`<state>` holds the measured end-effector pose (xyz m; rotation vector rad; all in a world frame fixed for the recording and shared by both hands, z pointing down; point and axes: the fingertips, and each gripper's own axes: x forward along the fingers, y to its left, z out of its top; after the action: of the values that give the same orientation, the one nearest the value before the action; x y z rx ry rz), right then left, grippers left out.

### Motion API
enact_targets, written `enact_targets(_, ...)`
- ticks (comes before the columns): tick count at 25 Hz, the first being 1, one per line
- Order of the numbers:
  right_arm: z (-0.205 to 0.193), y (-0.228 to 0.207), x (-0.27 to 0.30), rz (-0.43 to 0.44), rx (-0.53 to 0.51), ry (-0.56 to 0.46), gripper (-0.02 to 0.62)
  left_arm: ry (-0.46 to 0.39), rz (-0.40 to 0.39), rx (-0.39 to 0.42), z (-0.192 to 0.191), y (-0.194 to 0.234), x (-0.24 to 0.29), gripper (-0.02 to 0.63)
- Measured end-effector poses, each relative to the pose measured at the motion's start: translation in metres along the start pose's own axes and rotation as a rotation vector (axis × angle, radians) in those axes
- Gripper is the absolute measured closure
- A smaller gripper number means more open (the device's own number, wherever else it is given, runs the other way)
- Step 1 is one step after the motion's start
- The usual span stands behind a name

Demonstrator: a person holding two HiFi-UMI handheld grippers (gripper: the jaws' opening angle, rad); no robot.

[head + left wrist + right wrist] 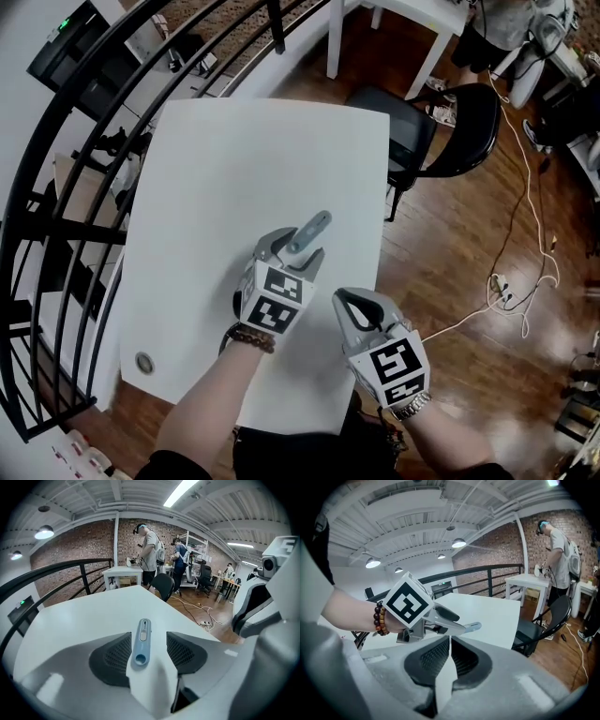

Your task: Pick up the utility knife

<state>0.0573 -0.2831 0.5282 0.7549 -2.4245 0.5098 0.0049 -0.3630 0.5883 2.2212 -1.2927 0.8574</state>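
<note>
On the white table, toward its near right part, the utility knife lay flat, a slim blue-grey handle pointing away from the person and slightly to the right. The left gripper was tilted down over the knife's near end. Its jaws stood wide apart, one on each side of the handle. From the left gripper view, the knife ran straight up the middle between the two dark ribbed pads, with bare table showing on either side, so neither pad pressed on it. Nothing was gripped.

The right gripper hovered just beside the left one, nearer the table's front edge and apart from the knife. Its jaws were drawn together at the tips, with only a thin sliver of table visible between the pads and nothing held between them. From its own camera the left gripper's marker cube appeared ahead, and the knife's far tip stuck out beyond those jaws.

A beaded bracelet circled the left wrist. A small round disc sat near the table's near left corner. A black chair stood at the far right of the table on the wooden floor, and a black railing curved along the table's left side.
</note>
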Motion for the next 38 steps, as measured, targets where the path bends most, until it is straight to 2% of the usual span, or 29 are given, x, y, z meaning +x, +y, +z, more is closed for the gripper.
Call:
enact_targets(12, -0.009, -0.022, 0.010, 0.011, 0.045, 0.009, 0.594, 0.043, -0.004, -0.002, 0.005, 0.011, 0.045, 0.350)
enact_targets(20, -0.010, -0.027, 0.013, 0.012, 0.062, 0.011, 0.594, 0.043, -0.005, -0.022, 0.004, 0.014, 0.051, 0.348)
enact_targets(23, -0.010, -0.024, 0.014, 0.018, 0.062, 0.009, 0.594, 0.040, -0.004, -0.018, 0.004, 0.014, 0.050, 0.365)
enact_targets(27, -0.009, -0.021, 0.014, 0.020, 0.063, 0.007, 0.594, 0.052, -0.014, 0.009, 0.004, 0.007, 0.050, 0.440)
enact_targets(38, -0.004, -0.023, 0.008, -0.002, 0.052, -0.005, 0.594, 0.057, 0.003, 0.012, 0.006, 0.007, 0.038, 0.442)
